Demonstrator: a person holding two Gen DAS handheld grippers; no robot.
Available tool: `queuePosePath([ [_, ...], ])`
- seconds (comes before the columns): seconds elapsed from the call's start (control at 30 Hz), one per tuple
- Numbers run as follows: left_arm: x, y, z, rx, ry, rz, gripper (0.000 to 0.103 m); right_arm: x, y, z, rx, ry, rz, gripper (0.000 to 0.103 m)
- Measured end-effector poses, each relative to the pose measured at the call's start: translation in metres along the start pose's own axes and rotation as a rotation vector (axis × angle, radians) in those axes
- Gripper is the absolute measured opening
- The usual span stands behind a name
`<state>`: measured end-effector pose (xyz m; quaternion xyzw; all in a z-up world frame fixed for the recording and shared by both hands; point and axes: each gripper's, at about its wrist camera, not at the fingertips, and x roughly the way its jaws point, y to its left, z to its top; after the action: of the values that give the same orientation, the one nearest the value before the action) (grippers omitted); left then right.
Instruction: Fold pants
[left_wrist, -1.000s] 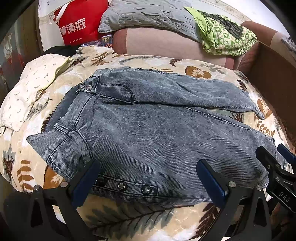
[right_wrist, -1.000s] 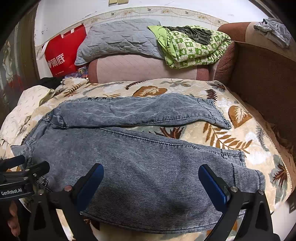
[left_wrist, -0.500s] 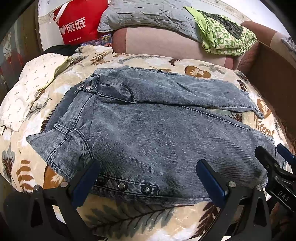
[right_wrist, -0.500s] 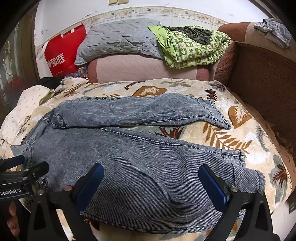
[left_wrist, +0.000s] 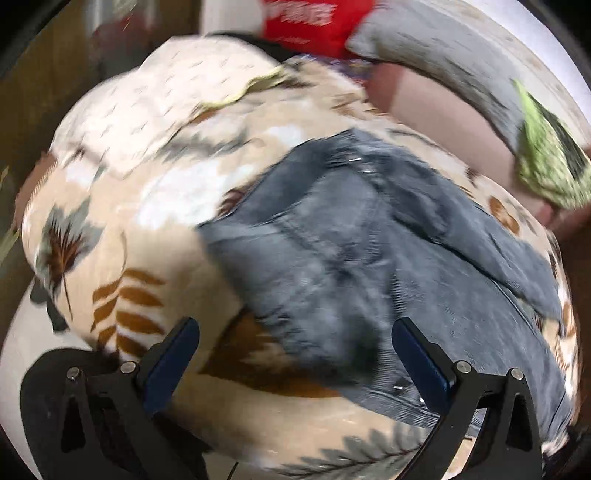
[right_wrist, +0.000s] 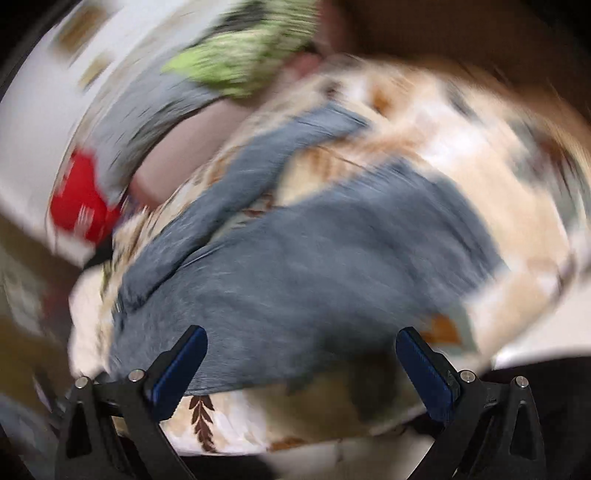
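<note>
Lying spread on a leaf-print blanket (left_wrist: 155, 258), the grey denim pants (left_wrist: 351, 266) are flat, both legs stretched apart towards a brown sofa arm. A red bag (left_wrist: 314, 22) stands at the back by the white wall; its contents cannot be seen. Beside it, a quilted grey cushion (left_wrist: 436, 62) and a crumpled green checked cloth (left_wrist: 546, 162) sit on a pink bolster. Both views are smeared with blur. The left gripper (left_wrist: 295, 354) hovers over the waistband corner, blue-padded fingers wide apart, holding nothing. The right gripper (right_wrist: 301, 356) hangs above the near leg's edge, likewise spread and empty.
</note>
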<state>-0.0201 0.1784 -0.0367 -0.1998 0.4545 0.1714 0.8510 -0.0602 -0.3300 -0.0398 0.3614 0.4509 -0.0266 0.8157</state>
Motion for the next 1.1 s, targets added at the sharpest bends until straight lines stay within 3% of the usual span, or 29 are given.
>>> queuePosePath([
  [0.1, 0.016, 0.017, 0.000, -0.084, 0.066, -0.034, 0.103, -0.004, -0.037, 0.013, 0.152, 0.013, 0.024, 0.092],
  [0.43, 0.034, 0.009, 0.001, -0.013, 0.078, -0.002, 0.103, 0.009, -0.062, 0.039, 0.267, 0.006, 0.005, 0.089],
  [0.5, 0.036, 0.008, 0.000, 0.007, 0.074, 0.004, 0.103, 0.007, -0.059, 0.043, 0.235, -0.012, -0.024, 0.079],
  [0.57, 0.036, 0.009, -0.001, 0.013, 0.072, 0.000, 0.103, 0.006, -0.063, 0.046, 0.233, -0.017, -0.062, 0.047],
  [0.77, 0.036, 0.013, 0.001, 0.020, 0.104, -0.019, 0.101, 0.000, -0.063, 0.053, 0.178, -0.018, -0.063, 0.021],
  [0.8, 0.035, 0.014, 0.004, 0.007, 0.101, -0.016, 0.089, -0.004, -0.055, 0.056, 0.141, -0.035, -0.074, 0.020],
  [0.83, 0.034, 0.016, 0.007, 0.000, 0.088, 0.002, 0.068, -0.012, -0.042, 0.061, 0.091, -0.059, -0.082, 0.019],
  [0.87, 0.031, 0.019, 0.011, -0.005, 0.072, 0.004, 0.058, -0.018, -0.029, 0.066, 0.054, -0.086, -0.085, 0.018],
  [0.9, 0.031, 0.020, 0.013, -0.013, 0.078, -0.013, 0.053, -0.029, -0.016, 0.072, 0.010, -0.124, -0.085, 0.018],
  [1.03, 0.032, 0.020, 0.015, -0.017, 0.085, -0.021, 0.053, -0.067, 0.031, 0.077, -0.177, -0.254, -0.118, 0.018],
  [1.1, 0.029, 0.018, 0.013, -0.012, 0.078, -0.019, 0.053, -0.051, 0.015, 0.072, -0.173, -0.188, -0.180, 0.027],
])
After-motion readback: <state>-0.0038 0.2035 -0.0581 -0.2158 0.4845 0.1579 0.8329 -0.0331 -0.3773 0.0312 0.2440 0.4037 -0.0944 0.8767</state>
